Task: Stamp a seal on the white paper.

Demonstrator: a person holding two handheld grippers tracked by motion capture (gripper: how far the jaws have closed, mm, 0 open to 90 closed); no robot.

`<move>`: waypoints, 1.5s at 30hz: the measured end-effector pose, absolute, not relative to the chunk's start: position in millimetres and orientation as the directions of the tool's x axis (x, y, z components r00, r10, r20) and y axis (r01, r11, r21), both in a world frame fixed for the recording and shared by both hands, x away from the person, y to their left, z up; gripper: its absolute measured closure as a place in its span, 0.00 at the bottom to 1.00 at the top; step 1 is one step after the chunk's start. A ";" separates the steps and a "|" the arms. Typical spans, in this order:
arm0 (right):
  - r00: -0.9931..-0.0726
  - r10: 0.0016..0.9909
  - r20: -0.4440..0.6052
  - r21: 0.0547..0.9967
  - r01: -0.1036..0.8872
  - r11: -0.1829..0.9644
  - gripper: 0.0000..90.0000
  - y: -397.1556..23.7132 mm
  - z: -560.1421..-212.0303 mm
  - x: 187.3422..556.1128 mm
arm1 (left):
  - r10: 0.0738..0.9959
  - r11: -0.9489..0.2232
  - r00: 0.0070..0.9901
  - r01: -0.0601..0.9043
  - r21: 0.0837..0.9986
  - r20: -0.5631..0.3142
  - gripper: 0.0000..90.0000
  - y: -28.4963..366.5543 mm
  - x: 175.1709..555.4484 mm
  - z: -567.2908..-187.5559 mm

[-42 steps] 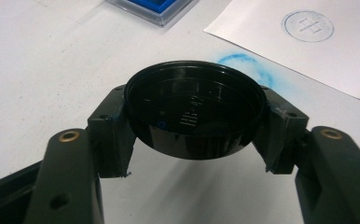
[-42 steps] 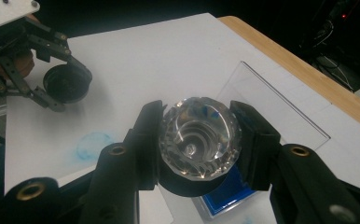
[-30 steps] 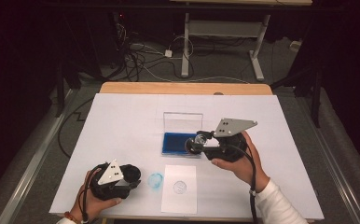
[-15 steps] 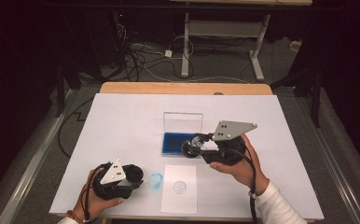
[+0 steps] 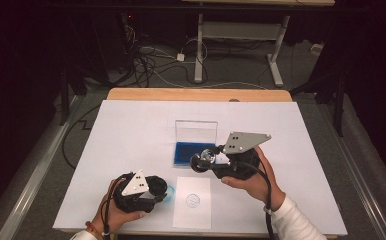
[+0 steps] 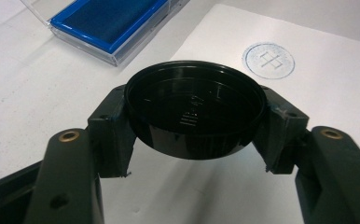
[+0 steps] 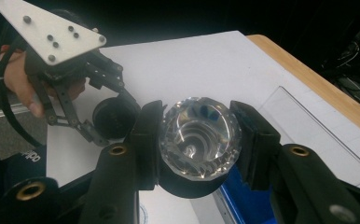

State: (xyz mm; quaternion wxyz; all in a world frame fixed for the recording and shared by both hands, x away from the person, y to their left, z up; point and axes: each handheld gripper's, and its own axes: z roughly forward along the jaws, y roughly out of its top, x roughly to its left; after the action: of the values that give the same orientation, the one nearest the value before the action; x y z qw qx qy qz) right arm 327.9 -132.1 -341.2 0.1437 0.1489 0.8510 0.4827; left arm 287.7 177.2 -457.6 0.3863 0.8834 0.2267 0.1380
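My left gripper [image 5: 165, 192] is near the table's front left, shut on a round black cap [image 6: 194, 109] held by its rim, just left of a white paper sheet [image 5: 192, 215]. The sheet bears a round blue stamp print [image 6: 268, 60]. My right gripper [image 5: 203, 161] hovers over the front edge of the blue ink pad [image 5: 186, 151], shut on a stamp with a clear faceted handle [image 7: 199, 135]. In the right gripper view the left gripper [image 7: 115, 116] with its black cap shows beyond the stamp.
The ink pad's clear lid [image 5: 196, 131] stands open behind it. White sheeting [image 5: 131, 130] covers the wooden table [image 5: 196, 94]. Cables trail from both grippers toward the front edge. Table legs and cords lie on the floor beyond.
My left gripper has slid a little to the right with the cap, closer to the paper sheet. The right gripper with the stamp has barely shifted.
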 end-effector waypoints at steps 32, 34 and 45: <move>-0.936 0.338 -0.094 0.819 0.121 0.561 0.63 -113.7 -359.4 321.1 | 0.507 -0.603 0.858 0.287 0.744 0.080 0.40 174.5 292.7 -457.6; -0.938 0.332 -0.095 0.809 0.122 0.575 0.64 -111.7 -363.7 319.7 | 0.508 -0.603 0.858 0.288 0.744 0.080 0.40 174.5 292.9 -457.9; -0.952 0.294 -0.080 0.765 0.130 0.631 0.64 -103.5 -383.6 314.9 | 0.508 -0.603 0.858 0.289 0.744 0.078 0.40 175.0 294.1 -457.9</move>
State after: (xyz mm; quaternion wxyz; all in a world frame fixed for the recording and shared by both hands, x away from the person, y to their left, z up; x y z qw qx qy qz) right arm 314.9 -103.5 -383.6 0.0992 0.1183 0.8975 0.4130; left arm 294.1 175.0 -457.9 0.3844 0.8838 0.2254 0.1424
